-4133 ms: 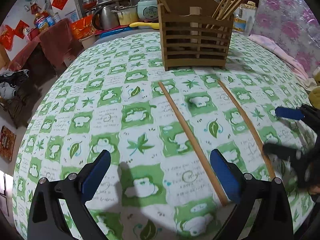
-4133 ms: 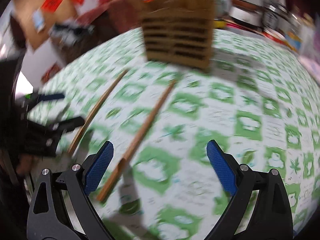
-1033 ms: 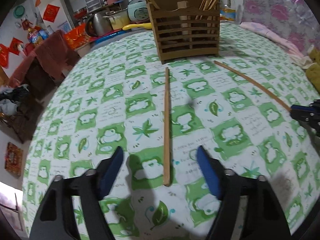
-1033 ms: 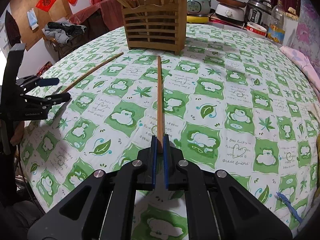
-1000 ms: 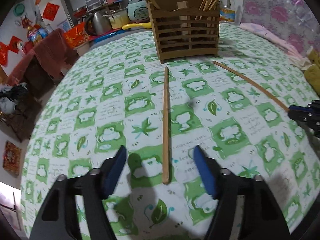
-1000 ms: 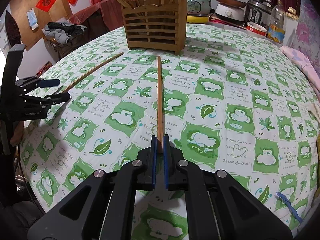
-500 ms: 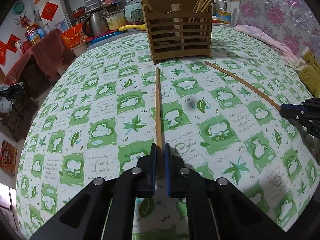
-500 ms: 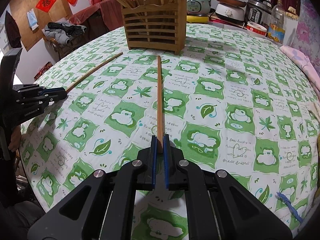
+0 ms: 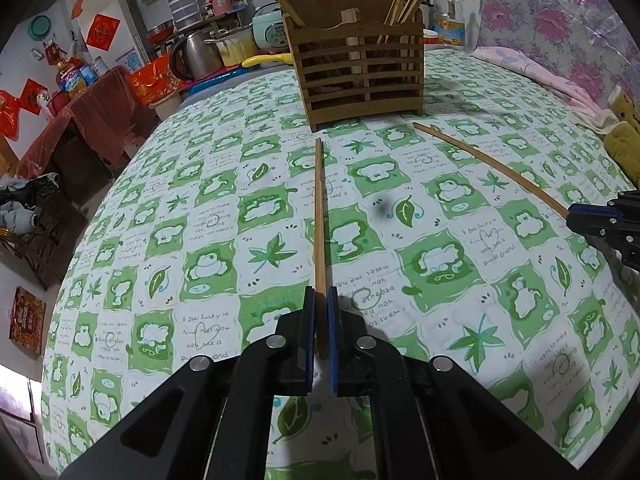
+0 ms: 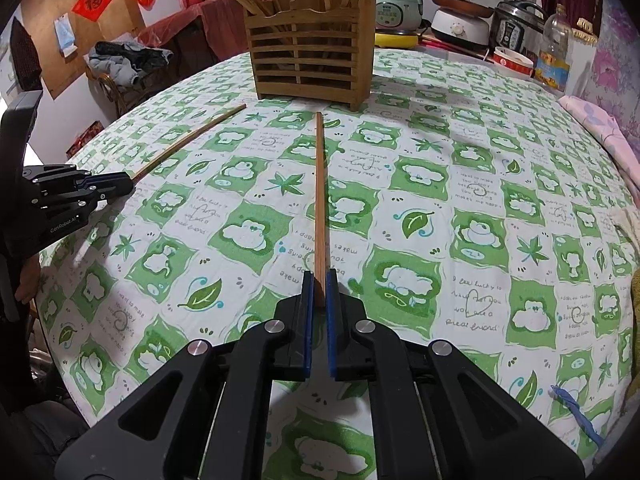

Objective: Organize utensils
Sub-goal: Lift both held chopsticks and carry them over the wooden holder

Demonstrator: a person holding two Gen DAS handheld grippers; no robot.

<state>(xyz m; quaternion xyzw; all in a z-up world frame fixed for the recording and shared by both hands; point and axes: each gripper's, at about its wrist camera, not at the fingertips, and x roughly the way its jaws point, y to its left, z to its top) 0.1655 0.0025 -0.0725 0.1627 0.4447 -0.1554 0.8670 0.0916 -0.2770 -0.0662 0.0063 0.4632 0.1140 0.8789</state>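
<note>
Each hand-held gripper, left (image 9: pixel 319 312) and right (image 10: pixel 319 296), clenched on one chopstick's near end, left chopstick (image 9: pixel 319 216), right chopstick (image 10: pixel 319 192), tips toward holder (image 9: pixel 360 68) on desk (image 9: pixel 160 240).

Domestic kitchen-dining room: green-and-white printed tablecloth (image 9: pixel 208 216), steel kettle (image 9: pixel 196 56), pale-green rice cooker (image 10: pixel 398 0), red paper wall decorations (image 10: pixel 93 1).

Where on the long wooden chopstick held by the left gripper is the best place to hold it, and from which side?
The near end, approached along its length from the table edge, as the left gripper has it now. The long wooden chopstick lies flat on the green checked tablecloth, pointing toward the slatted wooden utensil holder, so an end grip leaves the far tip free to drop in.
</note>
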